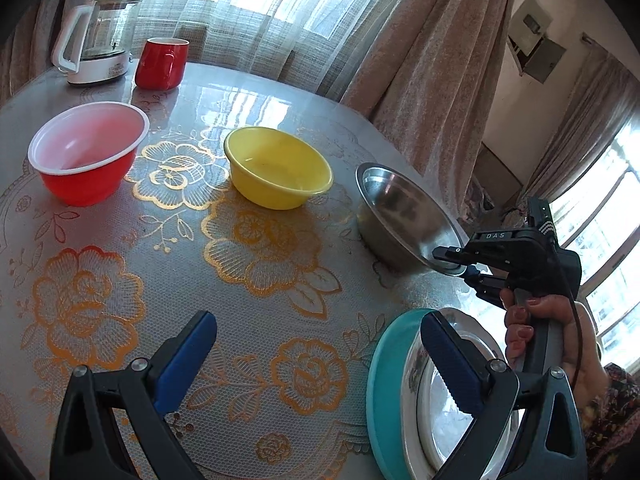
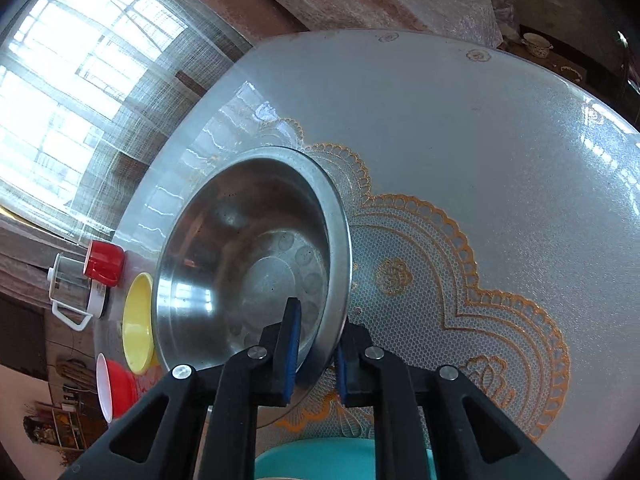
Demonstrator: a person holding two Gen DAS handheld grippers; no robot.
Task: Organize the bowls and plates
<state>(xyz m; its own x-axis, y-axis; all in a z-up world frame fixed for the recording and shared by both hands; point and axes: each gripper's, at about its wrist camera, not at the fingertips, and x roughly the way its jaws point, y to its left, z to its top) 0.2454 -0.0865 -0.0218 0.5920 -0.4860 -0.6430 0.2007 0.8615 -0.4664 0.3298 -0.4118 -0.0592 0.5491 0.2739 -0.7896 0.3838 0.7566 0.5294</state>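
A steel bowl sits at the table's right side. My right gripper is shut on its near rim, one finger inside and one outside. A yellow bowl and a red bowl with white inside stand further left. A teal plate carries a stack of white plates at the near right. My left gripper is open and empty above the table, its right finger over the plate stack.
A red mug and a glass kettle stand at the far left corner. The table has a lace-patterned cover. Curtains hang close behind the table's far edge.
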